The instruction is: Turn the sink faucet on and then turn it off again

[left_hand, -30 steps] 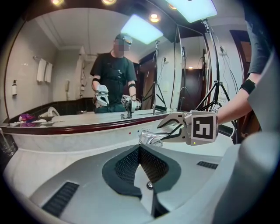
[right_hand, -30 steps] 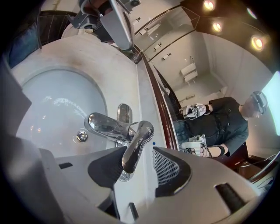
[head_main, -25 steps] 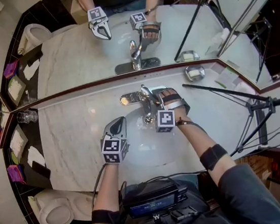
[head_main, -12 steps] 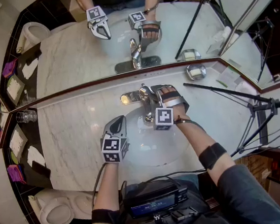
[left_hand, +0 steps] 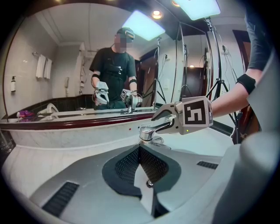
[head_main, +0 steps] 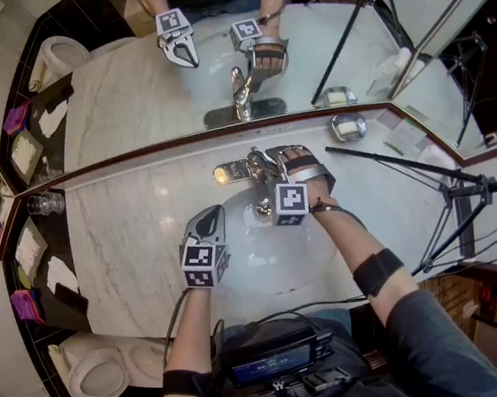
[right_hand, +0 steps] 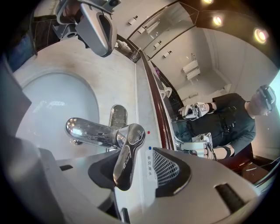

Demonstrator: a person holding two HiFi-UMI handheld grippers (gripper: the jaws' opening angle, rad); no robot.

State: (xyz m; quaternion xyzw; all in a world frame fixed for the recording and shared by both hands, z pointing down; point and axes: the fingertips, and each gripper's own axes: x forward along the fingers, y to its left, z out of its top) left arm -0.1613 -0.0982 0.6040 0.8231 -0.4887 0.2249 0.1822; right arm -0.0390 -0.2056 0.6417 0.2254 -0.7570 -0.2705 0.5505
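Note:
The chrome faucet (head_main: 257, 175) stands at the back rim of the white sink basin (head_main: 261, 259). My right gripper (head_main: 268, 160) reaches over the faucet from the right. In the right gripper view its jaws stand open around the faucet's lever (right_hand: 124, 160), which lies close to the left pad (right_hand: 99, 171) with a gap to the right pad. The spout (right_hand: 89, 131) points out over the basin (right_hand: 48, 109), and no water stream shows. My left gripper (head_main: 207, 223) hovers over the basin's left rim, shut and holding nothing. In the left gripper view (left_hand: 146, 171) the faucet (left_hand: 148, 132) lies just ahead.
A wall mirror (head_main: 212, 62) rises right behind the marble counter (head_main: 136, 244). A steel soap dish (head_main: 345, 128) sits at the back right, a glass (head_main: 47, 206) at the far left. A black tripod (head_main: 428, 180) leans over the counter's right end. A toilet (head_main: 99, 376) stands lower left.
My right gripper has edged a little farther toward the mirror along the faucet. The left gripper has stayed where it was.

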